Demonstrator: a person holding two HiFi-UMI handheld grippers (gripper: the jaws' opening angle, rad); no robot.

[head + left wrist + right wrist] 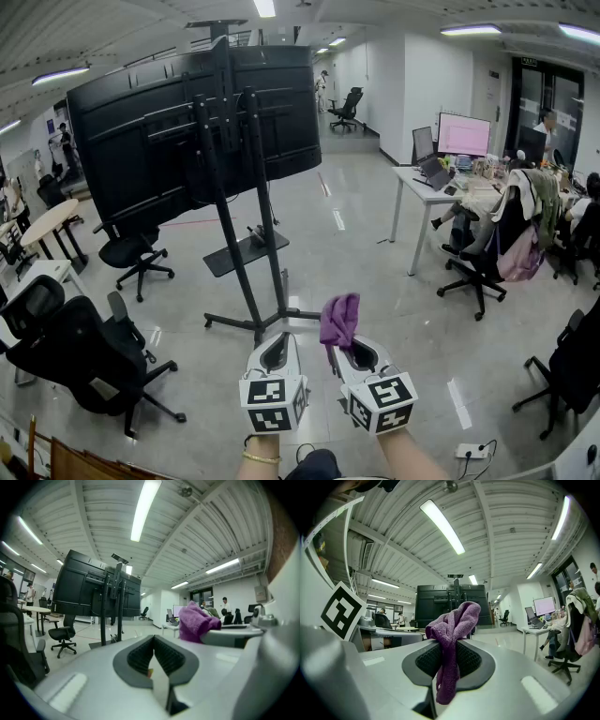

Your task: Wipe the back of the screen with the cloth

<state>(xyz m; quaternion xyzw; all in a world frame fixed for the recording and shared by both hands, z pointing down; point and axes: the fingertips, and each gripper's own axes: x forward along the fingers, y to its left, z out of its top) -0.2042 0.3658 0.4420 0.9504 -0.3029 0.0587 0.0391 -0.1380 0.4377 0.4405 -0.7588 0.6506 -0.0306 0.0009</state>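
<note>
The big black screen (192, 122) shows its back to me, mounted on a wheeled stand (246, 244) some way ahead on the floor. It also appears far off in the left gripper view (96, 590) and the right gripper view (452, 604). My right gripper (339, 345) is shut on a purple cloth (338, 321), which bunches above the jaws and hangs down between them (451, 644). Beside it, my left gripper (277, 352) is shut with nothing in it (153, 656). Both grippers are held low and well short of the screen.
Black office chairs (80, 352) stand at the left, another (136, 255) under the screen. A white desk (441, 192) with monitors, and seated people, sit at the right. A power strip (473, 451) lies on the floor at lower right. Glossy floor stretches between me and the stand.
</note>
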